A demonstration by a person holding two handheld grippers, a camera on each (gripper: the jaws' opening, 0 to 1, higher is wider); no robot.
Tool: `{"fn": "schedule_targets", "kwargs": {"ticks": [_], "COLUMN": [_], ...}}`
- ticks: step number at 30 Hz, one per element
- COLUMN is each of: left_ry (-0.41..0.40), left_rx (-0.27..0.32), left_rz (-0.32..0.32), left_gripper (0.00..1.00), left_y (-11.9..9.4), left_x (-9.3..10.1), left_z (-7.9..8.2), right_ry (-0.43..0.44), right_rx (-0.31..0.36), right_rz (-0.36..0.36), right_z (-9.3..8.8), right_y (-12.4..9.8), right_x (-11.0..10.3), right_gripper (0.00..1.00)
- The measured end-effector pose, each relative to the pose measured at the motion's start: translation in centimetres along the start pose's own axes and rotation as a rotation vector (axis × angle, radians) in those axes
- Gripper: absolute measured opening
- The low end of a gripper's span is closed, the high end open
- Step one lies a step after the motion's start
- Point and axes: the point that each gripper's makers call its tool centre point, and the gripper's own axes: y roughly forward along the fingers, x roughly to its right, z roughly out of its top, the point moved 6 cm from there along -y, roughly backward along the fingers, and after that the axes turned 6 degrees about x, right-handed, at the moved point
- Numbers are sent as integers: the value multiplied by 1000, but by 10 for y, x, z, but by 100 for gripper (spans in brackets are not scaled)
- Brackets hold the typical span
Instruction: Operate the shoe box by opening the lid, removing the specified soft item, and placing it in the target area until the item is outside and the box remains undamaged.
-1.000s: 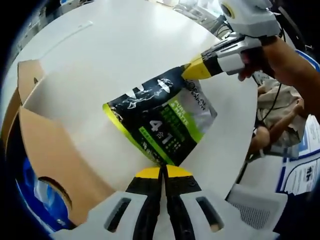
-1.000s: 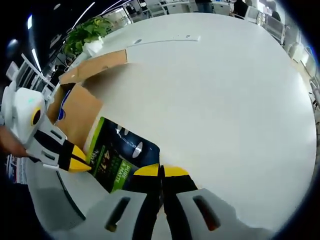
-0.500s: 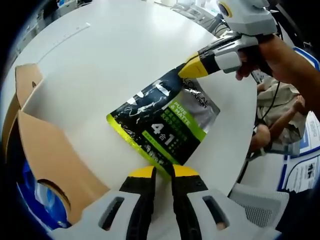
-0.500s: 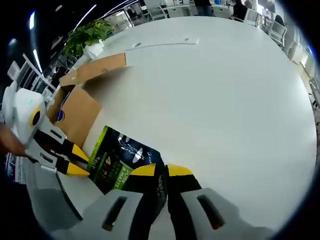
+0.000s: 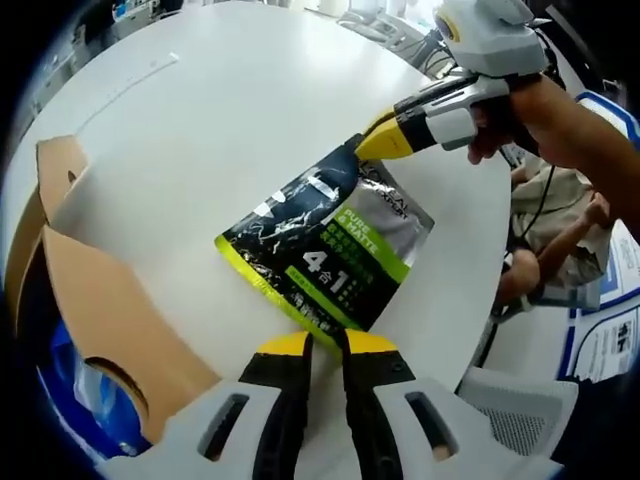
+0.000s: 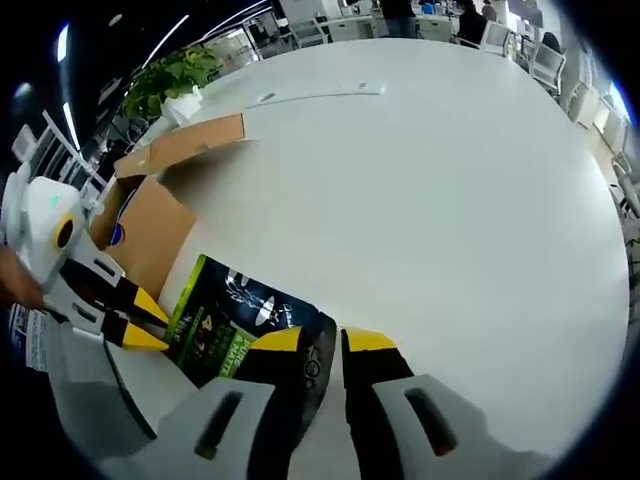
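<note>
A black and green soft pouch point(image 5: 325, 255) lies flat on the round white table point(image 5: 240, 100). Its near corner points into the narrow gap of my left gripper point(image 5: 327, 345), which is open just short of it. My right gripper point(image 5: 382, 138), held by a hand, hovers at the pouch's far corner. In the right gripper view, the right gripper point(image 6: 322, 340) is open, with a corner of the pouch point(image 6: 240, 315) lying under and between its jaws. The left gripper point(image 6: 148, 322) sits at the pouch's left edge. The open cardboard shoe box point(image 5: 100, 300), blue inside, stands left of the pouch.
The box's raised flap point(image 6: 185, 145) points across the table. A thin white strip point(image 6: 320, 95) lies further out on the table top. The table edge runs close behind the pouch; beyond it sit a person point(image 5: 560, 220) and papers point(image 5: 610, 345). A potted plant point(image 6: 170, 70) stands past the box.
Both grippers were shut on the pouch's opposite corners a second ago and have since opened. The pouch has settled flat on the table.
</note>
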Motion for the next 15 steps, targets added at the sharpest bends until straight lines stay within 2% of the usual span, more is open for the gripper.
{"fn": "schedule_targets", "kwargs": {"ticks": [9,15], "left_ry": [-11,-10], "left_rx": [63,145], "left_rz": [-4,-14], "left_gripper": [11,16], "left_y": [-19,-49], "left_x": [0,3], "left_z": [11,14], "right_ry": [18,30], "right_rx": [40,104], "right_rz": [-19,-26], "right_z": [4,14], "right_y": [-13,-31], "right_x": [0,-11], "right_gripper": [21,27]}}
